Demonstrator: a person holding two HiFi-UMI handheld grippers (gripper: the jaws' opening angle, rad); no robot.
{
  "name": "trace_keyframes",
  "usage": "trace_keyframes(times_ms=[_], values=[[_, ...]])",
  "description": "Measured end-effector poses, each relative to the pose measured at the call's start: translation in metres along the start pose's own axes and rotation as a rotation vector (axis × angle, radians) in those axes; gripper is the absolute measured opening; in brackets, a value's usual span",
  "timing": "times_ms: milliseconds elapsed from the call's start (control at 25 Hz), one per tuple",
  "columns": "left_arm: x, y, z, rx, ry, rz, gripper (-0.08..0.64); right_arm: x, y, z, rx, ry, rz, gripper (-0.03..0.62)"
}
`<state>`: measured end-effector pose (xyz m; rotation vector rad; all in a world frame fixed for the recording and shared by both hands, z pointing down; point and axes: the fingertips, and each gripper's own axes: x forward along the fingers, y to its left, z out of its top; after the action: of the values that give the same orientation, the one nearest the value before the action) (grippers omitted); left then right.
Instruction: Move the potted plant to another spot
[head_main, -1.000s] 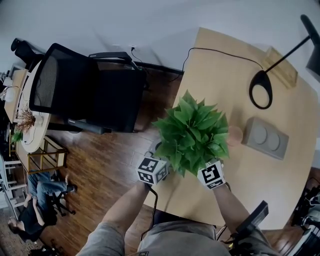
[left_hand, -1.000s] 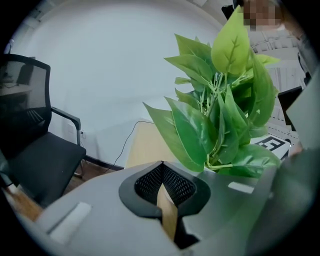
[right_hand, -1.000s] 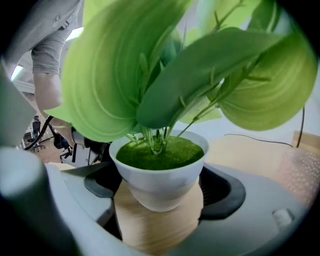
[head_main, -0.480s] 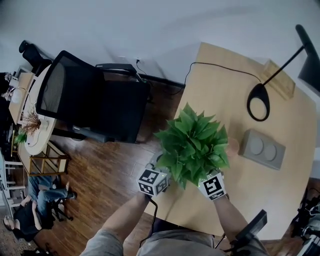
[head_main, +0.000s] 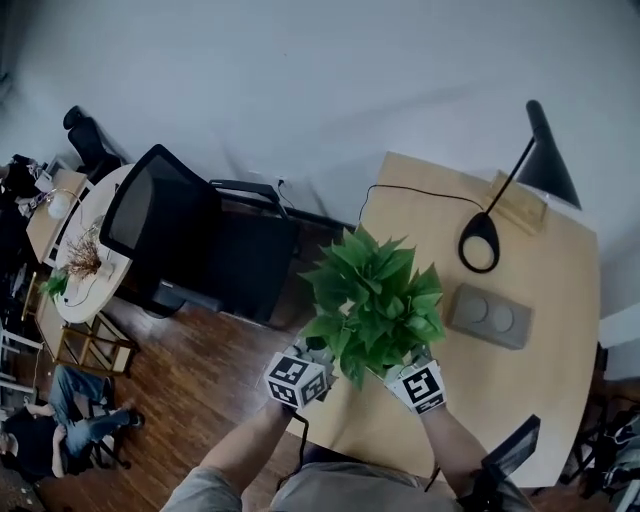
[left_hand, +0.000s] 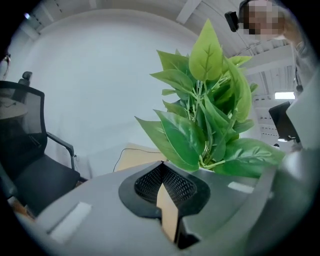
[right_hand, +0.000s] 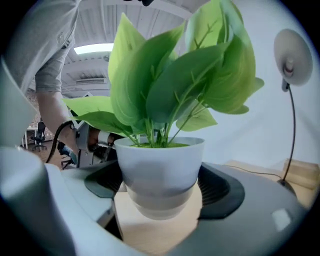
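Your right gripper (right_hand: 161, 192) is pinching the potted plant (right_hand: 160, 167): the white pot sits squarely between its two jaws, with a black pad pressed against each side and the green leaves fanning up and over the tool. Under the pot's base you can see the tan table (head_main: 520, 390), so the plant hangs over the table's near edge, right in front of you. Your left gripper (left_hand: 161, 167) has its jaws pressed together with nothing between them; the plant stands just to the right of its tips, leaves spilling across that side, and whether the tips touch the pot cannot be told. Beyond the right gripper, further out on the table, lies a grey box (head_main: 487, 316) with two round discs on top. Past it stands a black desk lamp (head_main: 545, 160) with a ring-shaped base, beside a small wooden block (head_main: 518, 203), and a thin black cable (head_main: 420, 192) runs along the far edge. Off to the left of your left gripper, a black office chair (head_main: 200, 240) stands on the wooden floor (head_main: 200, 370).
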<state>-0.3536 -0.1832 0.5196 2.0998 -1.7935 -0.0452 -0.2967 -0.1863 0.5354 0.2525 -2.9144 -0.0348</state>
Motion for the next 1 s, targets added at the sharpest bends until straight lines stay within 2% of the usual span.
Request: trace_keyframes(times_ms=[80, 200, 440, 600, 840, 1000], values=[[-0.01, -0.009, 0.017, 0.009, -0.037, -0.042, 0.0, -0.007, 0.005, 0.018, -0.017, -0.017, -0.006, 0.477], [-0.027, -0.025, 0.038, 0.031, -0.081, -0.15, 0.0, -0.02, 0.016, 0.042, -0.037, -0.05, -0.009, 0.477], [-0.056, -0.077, 0.069, 0.159, -0.115, -0.386, 0.104, -0.07, 0.025, 0.069, -0.066, -0.095, -0.052, 0.476], [-0.068, -0.101, 0.08, 0.21, -0.101, -0.505, 0.137, -0.091, 0.036, 0.082, -0.096, -0.102, -0.066, 0.476], [-0.087, -0.128, 0.085, 0.215, -0.048, -0.69, 0.18, -0.115, 0.059, 0.097, -0.095, -0.119, -0.047, 0.476], [-0.107, -0.145, 0.086, 0.196, -0.007, -0.85, 0.212, -0.128, 0.078, 0.103, -0.097, -0.13, -0.03, 0.476]])
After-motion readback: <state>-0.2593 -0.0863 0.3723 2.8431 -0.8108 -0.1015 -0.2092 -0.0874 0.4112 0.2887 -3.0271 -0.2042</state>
